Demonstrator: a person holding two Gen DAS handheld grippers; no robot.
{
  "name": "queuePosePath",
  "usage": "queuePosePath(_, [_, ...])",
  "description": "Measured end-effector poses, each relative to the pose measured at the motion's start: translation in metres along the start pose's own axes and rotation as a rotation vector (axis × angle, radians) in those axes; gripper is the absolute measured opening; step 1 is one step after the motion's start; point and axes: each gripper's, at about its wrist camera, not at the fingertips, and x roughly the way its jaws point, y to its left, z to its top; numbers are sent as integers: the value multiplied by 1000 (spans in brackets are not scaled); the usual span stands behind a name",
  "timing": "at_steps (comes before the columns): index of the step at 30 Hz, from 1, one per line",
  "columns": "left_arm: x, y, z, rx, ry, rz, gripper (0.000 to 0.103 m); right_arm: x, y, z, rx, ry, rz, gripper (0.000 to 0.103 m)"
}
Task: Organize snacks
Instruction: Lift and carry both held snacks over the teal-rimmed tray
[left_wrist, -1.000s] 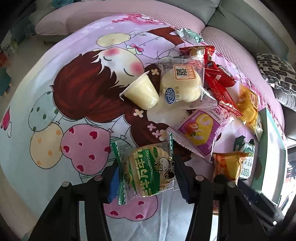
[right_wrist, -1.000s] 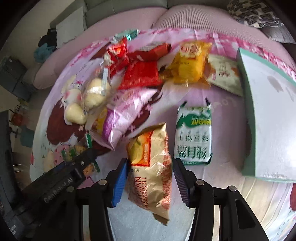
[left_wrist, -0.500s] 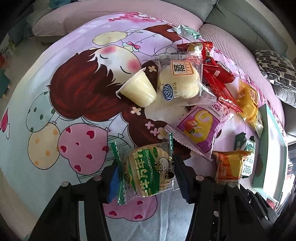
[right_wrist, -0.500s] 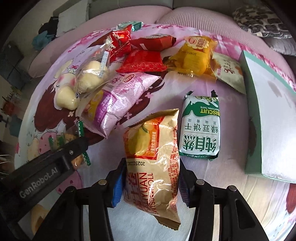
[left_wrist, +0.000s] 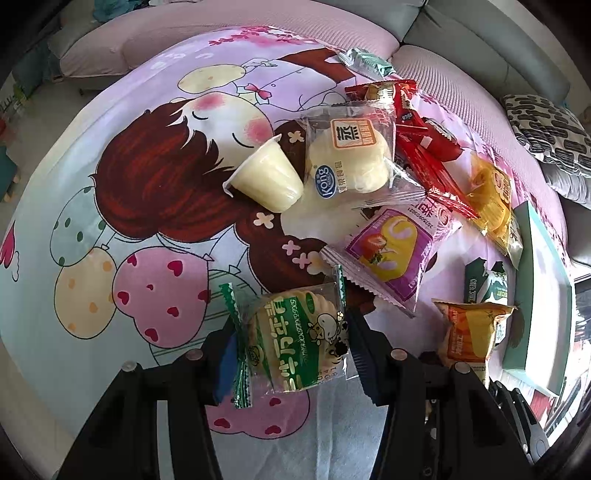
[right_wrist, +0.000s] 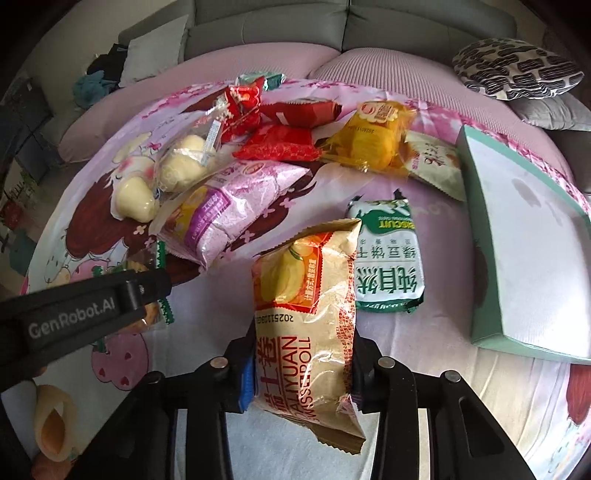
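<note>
A green-and-yellow biscuit packet (left_wrist: 291, 332) sits between the blue pads of my left gripper (left_wrist: 291, 354), which is shut on it just above the cartoon bedsheet (left_wrist: 129, 184). In the right wrist view an orange-and-gold Swiss roll packet (right_wrist: 303, 295) stands lengthwise in my right gripper (right_wrist: 303, 369). Its jaws are closing on the packet, and the pads press both of its sides. The same packet shows at the lower right of the left wrist view as an orange bag (left_wrist: 469, 332). A black left finger (right_wrist: 140, 288) reaches in from the left edge.
Loose snacks lie on the sheet: a jelly cup (left_wrist: 266, 177), a clear steamed-cake packet (left_wrist: 351, 158), a purple strawberry packet (left_wrist: 395, 251), red packets (left_wrist: 424, 147), a yellow packet (right_wrist: 373, 136) and a green biscuit pack (right_wrist: 388, 266). A teal box (right_wrist: 524, 240) stands at the right; sofa cushions lie behind.
The right gripper's jaws have narrowed onto the Swiss roll packet, and it has shifted across the sheet with the packet. The left gripper has kept still with its biscuit packet.
</note>
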Motion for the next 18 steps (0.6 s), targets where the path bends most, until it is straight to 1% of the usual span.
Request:
queuePosePath(2, [-3, -2, 0, 4, -6, -9, 55, -7, -5, -1, 25, -8, 28, 40])
queuePosePath(4, [-8, -4, 0, 11, -23, -15, 55, -19, -17, 5, 44, -22, 58, 40])
queuePosePath(10, [-30, -13, 2, 30, -91, -34, 55, -54, -32, 15, 78, -117, 106, 40])
queuePosePath(14, [-44, -27, 10, 54, -130, -40, 55, -62, -60, 28, 146, -153, 80, 40])
queuePosePath(18, [-50, -51, 19, 103, -138, -65, 55, -70, -106, 36, 260, -189, 38, 40])
